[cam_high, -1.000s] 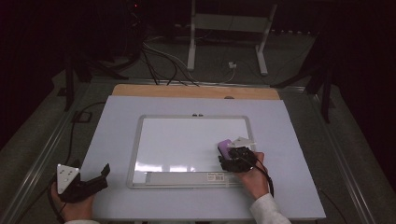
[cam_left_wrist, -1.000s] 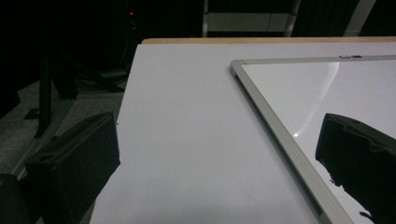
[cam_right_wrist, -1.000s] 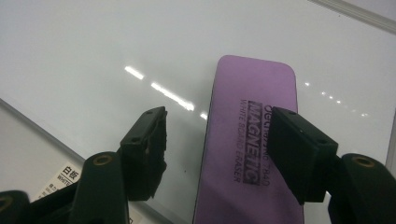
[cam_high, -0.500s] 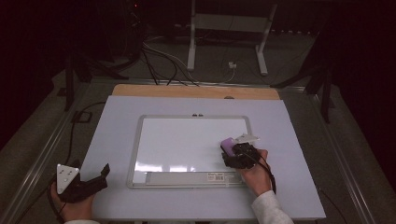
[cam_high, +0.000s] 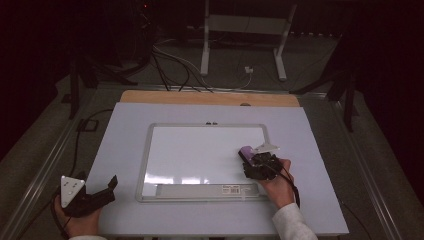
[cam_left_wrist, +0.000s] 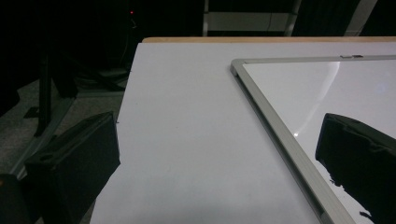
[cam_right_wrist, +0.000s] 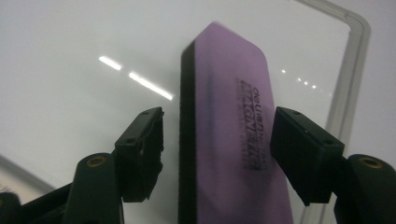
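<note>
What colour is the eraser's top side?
Purple, over a black underside; the eraser shows best in the right gripper view.

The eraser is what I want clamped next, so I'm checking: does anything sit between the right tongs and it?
Nothing visible does. The purple eraser lies on the whiteboard between the open jaws of the right tongs, with a bare gap on each side.

Eraser (cam_right_wrist: 233, 135) purple top with dark printed lettering, black felt edge. Whiteboard (cam_high: 200, 150) glossy white, silver-grey frame. Surface (cam_high: 125, 135) pale lavender-white, tan wood strip at far edge. Claws (cam_right_wrist: 219, 154) black.
</note>
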